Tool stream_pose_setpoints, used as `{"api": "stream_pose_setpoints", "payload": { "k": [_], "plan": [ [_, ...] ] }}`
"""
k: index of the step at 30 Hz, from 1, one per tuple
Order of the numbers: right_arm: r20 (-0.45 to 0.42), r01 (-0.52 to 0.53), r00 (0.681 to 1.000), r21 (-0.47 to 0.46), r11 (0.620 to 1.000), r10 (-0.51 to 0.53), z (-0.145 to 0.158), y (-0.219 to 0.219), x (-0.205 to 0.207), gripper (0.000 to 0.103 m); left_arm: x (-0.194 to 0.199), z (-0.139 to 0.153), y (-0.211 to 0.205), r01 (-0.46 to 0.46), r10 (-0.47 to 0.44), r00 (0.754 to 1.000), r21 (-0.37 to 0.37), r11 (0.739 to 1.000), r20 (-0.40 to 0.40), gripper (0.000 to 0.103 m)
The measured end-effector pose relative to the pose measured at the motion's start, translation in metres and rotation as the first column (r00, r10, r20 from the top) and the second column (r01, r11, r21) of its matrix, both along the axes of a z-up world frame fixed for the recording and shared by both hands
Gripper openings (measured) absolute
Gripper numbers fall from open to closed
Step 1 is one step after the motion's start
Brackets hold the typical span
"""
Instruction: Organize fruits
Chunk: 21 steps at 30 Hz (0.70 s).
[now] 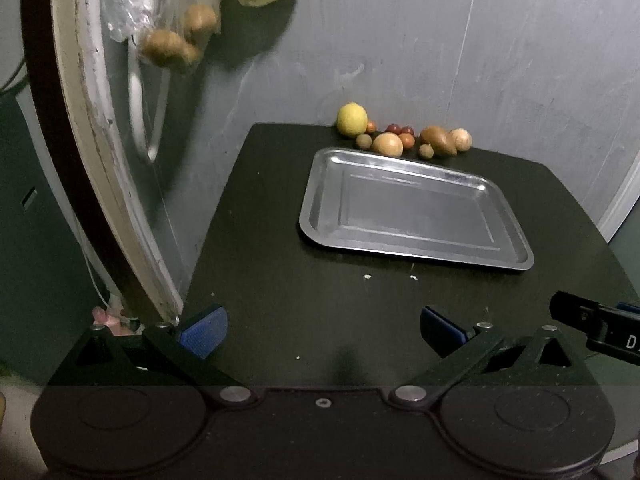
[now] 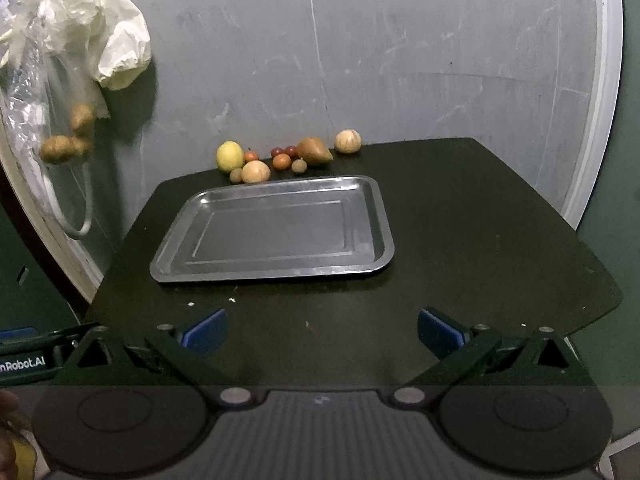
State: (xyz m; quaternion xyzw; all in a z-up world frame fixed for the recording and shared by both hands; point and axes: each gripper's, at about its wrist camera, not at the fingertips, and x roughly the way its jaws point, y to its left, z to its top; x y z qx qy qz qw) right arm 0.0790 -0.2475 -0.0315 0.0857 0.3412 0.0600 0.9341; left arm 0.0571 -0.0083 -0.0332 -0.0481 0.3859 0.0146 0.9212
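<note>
Both grippers idle over the near edge of the black table point(image 2: 460, 220): left gripper point(image 1: 323, 330) and right gripper point(image 2: 322, 330) spread wide, holding nothing. Metal tray point(image 2: 276, 272) bare mid-table. Fruits point(image 2: 280, 156) clustered behind the tray's far edge, against the grey wall point(image 2: 360, 60).

Both wrist views low over near table point(image 2: 460, 240) edge, facing back wall. Left view set leftward, right view rightward. Shared: tray point(image 1: 412, 208) point(image 2: 272, 228) mid-distance, fruit point(image 1: 400, 136) point(image 2: 280, 156) beyond, hanging bags point(image 2: 80, 48).
</note>
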Motion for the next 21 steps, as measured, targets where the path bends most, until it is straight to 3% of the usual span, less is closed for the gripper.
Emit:
{"api": "stream_pose_setpoints", "payload": {
  "k": [9,21],
  "plan": [
    [-0.047,-0.033,0.998,-0.009,0.999,0.032,-0.009,-0.009,0.031,0.103,0.035,-0.016,-0.017,-0.027,0.027,0.997,-0.007,1.0,-0.072,0.102],
    [-0.042,-0.159,0.986,0.007,0.987,0.159,-0.015,-0.033,0.109,0.103,0.097,-0.02,-0.044,-0.139,0.14,0.983,0.013,0.99,-0.118,0.102]
  ]
}}
